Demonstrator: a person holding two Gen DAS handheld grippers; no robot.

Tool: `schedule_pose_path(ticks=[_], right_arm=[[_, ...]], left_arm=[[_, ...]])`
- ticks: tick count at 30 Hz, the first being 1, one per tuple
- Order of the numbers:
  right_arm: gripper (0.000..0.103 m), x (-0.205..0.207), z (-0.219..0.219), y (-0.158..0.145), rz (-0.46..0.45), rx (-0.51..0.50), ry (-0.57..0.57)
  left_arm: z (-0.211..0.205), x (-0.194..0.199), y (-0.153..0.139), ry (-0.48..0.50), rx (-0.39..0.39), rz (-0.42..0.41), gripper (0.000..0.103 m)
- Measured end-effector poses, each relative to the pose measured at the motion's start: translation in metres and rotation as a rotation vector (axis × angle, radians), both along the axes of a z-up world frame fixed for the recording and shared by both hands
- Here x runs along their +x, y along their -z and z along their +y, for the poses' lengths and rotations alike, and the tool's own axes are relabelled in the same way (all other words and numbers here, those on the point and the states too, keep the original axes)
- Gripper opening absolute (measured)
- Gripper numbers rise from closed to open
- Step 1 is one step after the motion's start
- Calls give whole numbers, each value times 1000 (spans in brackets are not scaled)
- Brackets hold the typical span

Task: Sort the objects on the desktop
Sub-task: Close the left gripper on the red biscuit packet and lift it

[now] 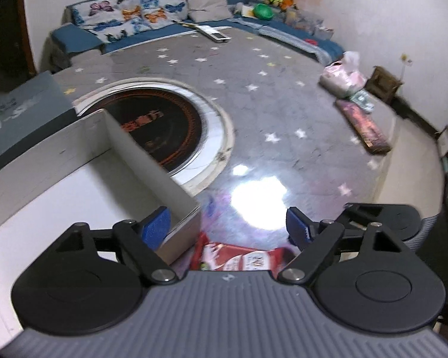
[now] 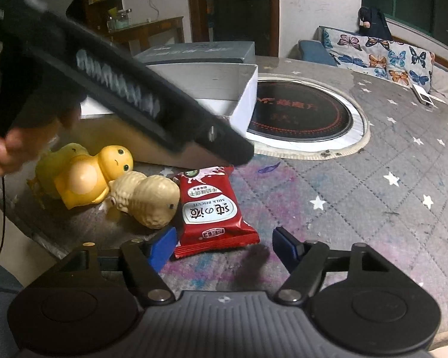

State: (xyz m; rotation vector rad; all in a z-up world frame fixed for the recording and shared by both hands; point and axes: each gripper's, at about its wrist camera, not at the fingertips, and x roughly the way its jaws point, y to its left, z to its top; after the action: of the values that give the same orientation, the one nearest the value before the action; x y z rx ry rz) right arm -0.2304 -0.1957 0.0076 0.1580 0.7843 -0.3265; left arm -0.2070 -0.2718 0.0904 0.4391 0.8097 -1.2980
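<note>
So the biggest thing here is the round table [image 2: 358, 208], covered in a grey quilted cloth with white stars and a purple smear near the front edge. Set into the middle of it is a black round cooktop [image 2: 298, 113] with a pale ring around it. Right next to that sits a white open box [image 1: 74, 161], and its corner overlaps the cooktop's rim. Behind the table there's a couch with a butterfly-print cushion [image 1: 134, 9].

Down at the near edge there's a red milk biscuit packet [image 2: 212, 208] lying flat on the cloth, just in front of the box. Touching its left side is a beige peanut-shaped toy [image 2: 149, 200], and beside that a yellow duck-like toy [image 2: 86, 179], both tipped on their sides.

The left gripper [image 1: 227, 226] hangs over the box's near corner with its blue pads apart, one inside the box wall, the packet below it, nothing gripped. The right gripper [image 2: 224, 246] is also apart, straddling the packet's near end; the pads don't seem to be pressing on it. A hand [image 2: 12, 149] holds the left tool across the right wrist view.
</note>
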Motion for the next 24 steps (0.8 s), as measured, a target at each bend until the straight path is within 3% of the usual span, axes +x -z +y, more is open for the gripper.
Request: schedule_pose_path(ticks=[6, 11, 17, 24], right_arm=[[73, 35, 35, -3, 23, -21, 59], [73, 60, 54, -1, 27, -20, 102], [73, 87, 89, 2, 16, -28, 116], [70, 120, 143, 9, -4, -23, 110]], left_arm=[[-6, -3, 0, 0, 11, 1, 84], [-2, -11, -7, 46, -28, 89, 84], [-6, -12, 17, -1, 58, 64, 84], [-8, -8, 29, -14, 85, 51, 84]])
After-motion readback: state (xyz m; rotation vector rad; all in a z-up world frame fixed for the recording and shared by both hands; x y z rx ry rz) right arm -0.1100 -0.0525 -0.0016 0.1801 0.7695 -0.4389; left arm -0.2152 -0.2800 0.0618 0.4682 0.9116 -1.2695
